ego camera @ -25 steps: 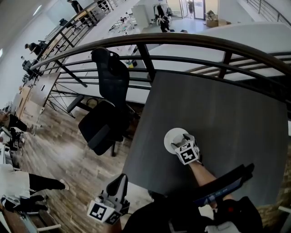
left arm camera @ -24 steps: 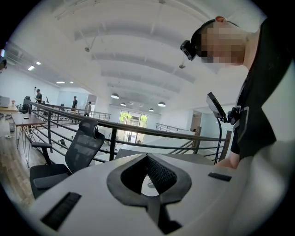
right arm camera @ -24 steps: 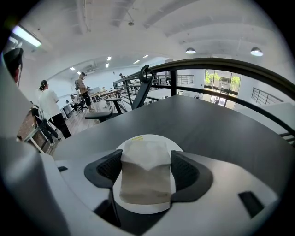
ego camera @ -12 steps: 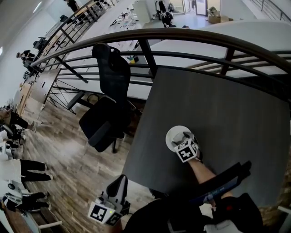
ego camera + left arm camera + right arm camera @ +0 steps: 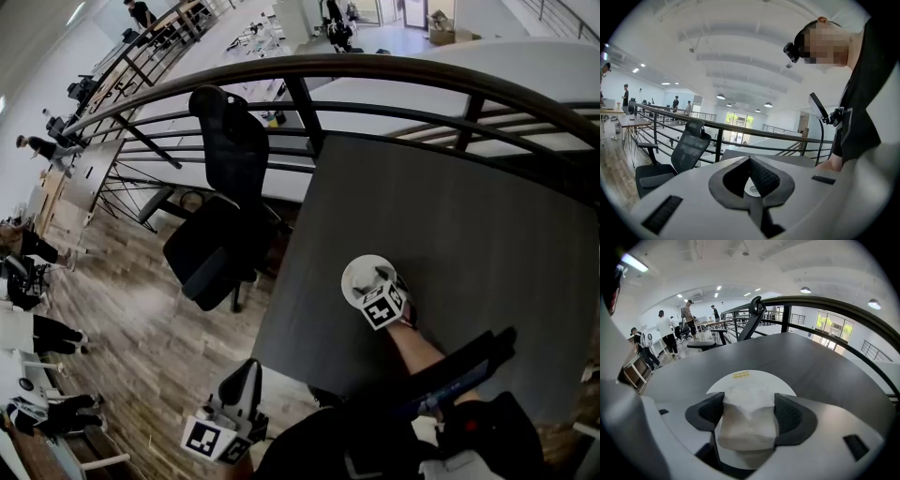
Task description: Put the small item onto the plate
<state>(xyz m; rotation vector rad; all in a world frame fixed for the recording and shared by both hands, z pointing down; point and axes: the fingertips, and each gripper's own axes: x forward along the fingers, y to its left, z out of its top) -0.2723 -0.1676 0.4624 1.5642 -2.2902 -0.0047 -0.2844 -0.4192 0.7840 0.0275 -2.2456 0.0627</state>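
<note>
Head view: right gripper [image 5: 380,281] hangs over the plate [image 5: 354,275]; left gripper [image 5: 246,373] sits well off to the side. Left gripper view: jaws pressed together, nothing between. Right gripper view: jaws clamp the small item [image 5: 749,423] (white, crumpled), plate directly beneath. Only lowering and letting go looks left.

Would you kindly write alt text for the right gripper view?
The right tool grips a small white item over a white plate on a dark grey table. An office chair and several people stand beyond.
</note>
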